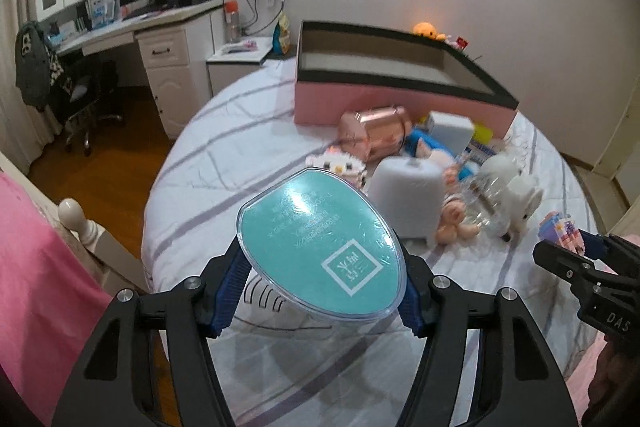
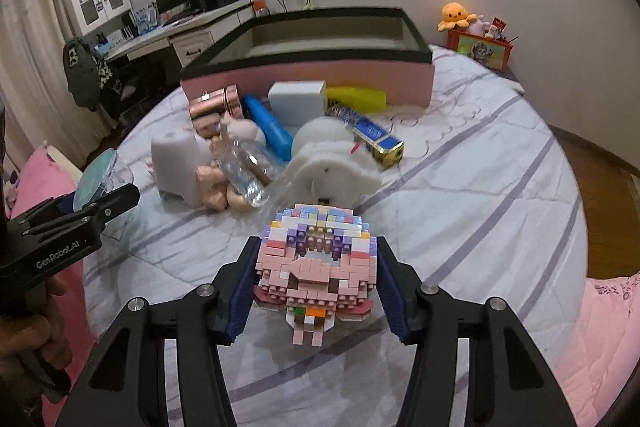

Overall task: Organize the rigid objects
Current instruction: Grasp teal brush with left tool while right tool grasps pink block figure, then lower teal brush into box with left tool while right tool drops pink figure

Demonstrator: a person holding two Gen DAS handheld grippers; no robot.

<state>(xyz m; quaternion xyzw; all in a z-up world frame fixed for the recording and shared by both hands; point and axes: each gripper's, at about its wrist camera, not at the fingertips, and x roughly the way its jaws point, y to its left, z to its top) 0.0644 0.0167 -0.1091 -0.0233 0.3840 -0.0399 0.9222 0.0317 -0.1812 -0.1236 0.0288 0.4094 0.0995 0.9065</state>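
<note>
The pink storage box [image 1: 400, 99] with its dark rim sits open at the upper centre of the left wrist view, on the striped bed [image 1: 224, 155], and it looks the likely home for the hard things. Just in front of it, mid-frame, lies a mixed heap: a copper canister [image 1: 374, 135], a white cone-shaped object [image 1: 408, 197], a white plush animal [image 1: 516, 195], a clear bottle [image 2: 248, 167]. The left gripper [image 1: 320, 279] is clamped on a teal-faced oval case [image 1: 322, 247] in clear plastic, held up at lower centre of its view. That shell looks stiff, light and slick, so I would judge the hold across its narrow edges right but prone to slipping if tilted. The right gripper [image 2: 316, 287] has its blue pads [image 2: 240, 291] pressed to both sides of a pink block-built figure [image 2: 316, 267] at lower centre of its view, low over the bed. It should be rigid yet brittle — small bricks may pop off under a hard squeeze — so flat sides, gently.
</note>
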